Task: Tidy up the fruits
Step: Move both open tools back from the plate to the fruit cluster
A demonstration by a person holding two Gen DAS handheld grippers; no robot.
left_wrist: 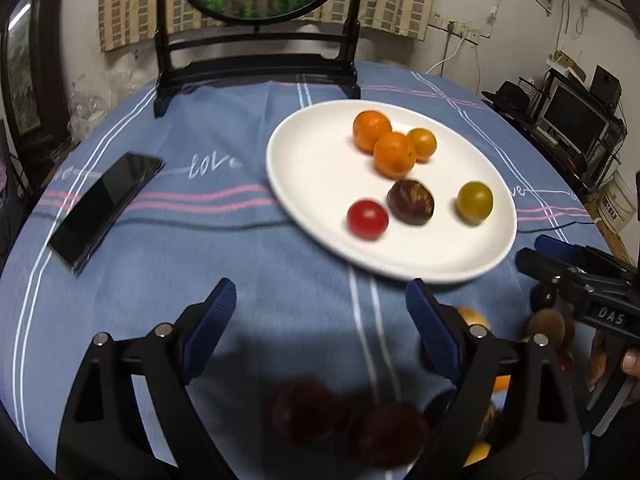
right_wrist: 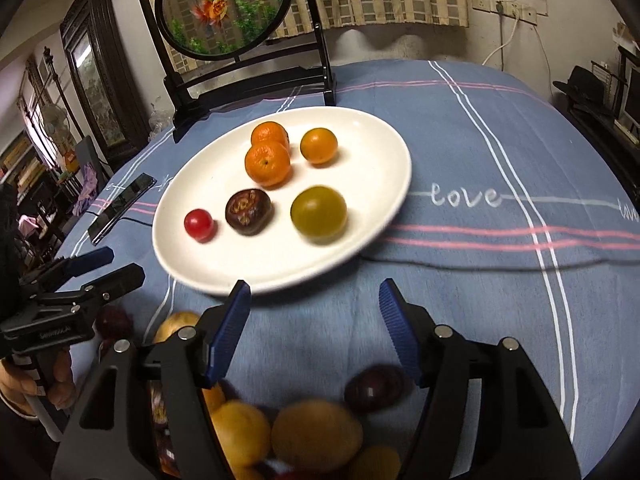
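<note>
Nearest me, loose fruit lies blurred on the blue tablecloth: dark red fruits under my left gripper, yellow ones under my right gripper. Both grippers gape wide, holding nothing. Beyond sits the white plate with two oranges, a small orange fruit, a green tomato, a red tomato and a brown fruit. Farther left lies a phone.

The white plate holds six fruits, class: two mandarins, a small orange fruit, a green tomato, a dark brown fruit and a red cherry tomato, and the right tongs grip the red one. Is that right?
Not quite. The right tongs are open and empty, short of the white plate. The red cherry tomato lies free on it, as the right wrist view shows. The six fruits are as listed.
</note>
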